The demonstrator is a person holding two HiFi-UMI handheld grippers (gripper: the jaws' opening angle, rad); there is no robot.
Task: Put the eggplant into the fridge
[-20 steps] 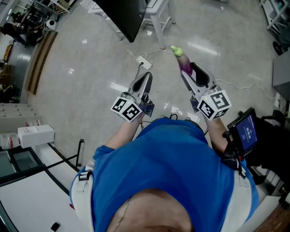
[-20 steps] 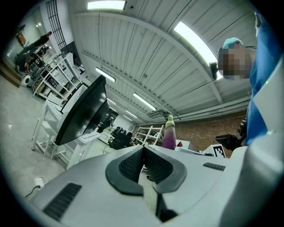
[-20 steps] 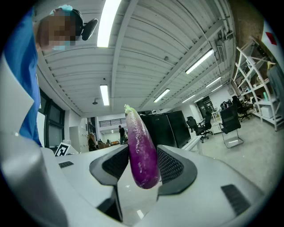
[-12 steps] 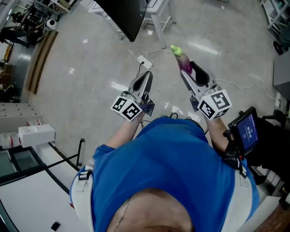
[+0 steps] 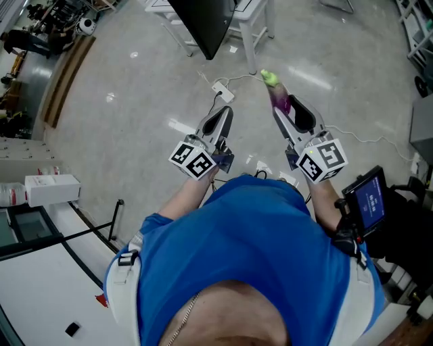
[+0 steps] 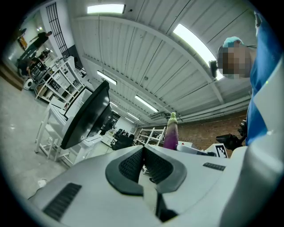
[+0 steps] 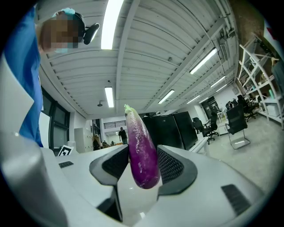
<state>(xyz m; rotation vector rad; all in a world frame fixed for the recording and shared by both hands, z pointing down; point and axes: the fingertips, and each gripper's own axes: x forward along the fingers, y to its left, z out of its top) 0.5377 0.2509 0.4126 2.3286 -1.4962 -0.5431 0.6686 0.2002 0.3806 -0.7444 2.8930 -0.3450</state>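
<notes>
We are in the carrying step. The right gripper has its jaws clamped on the blunt end of the slim purple eggplant with a pale green tip. The eggplant sticks out ahead of the jaws, in the air above the polished grey floor. The left gripper is held just beside it, jaws together and empty.

No view shows anything we can call a fridge, so we judge the next move is to find it and walk to it. The free left gripper looks best placed to deal with the door. Only the eggplant's end is pinched and its skin looks smooth, so the grip should stay firm and the carry steady, or it may pivot.

The head view alone shows both grippers side by side, the white power strip on its cable and the black flat monitor on a white stand. It does not show contact at the jaws.

The right gripper view does: the ribbed pads press on both sides of the eggplant. Tall dark cabinets stand far behind it, and we cannot tell whether they are fridges. The left gripper view confirms its own jaws meet, and shows the eggplant side-on.
</notes>
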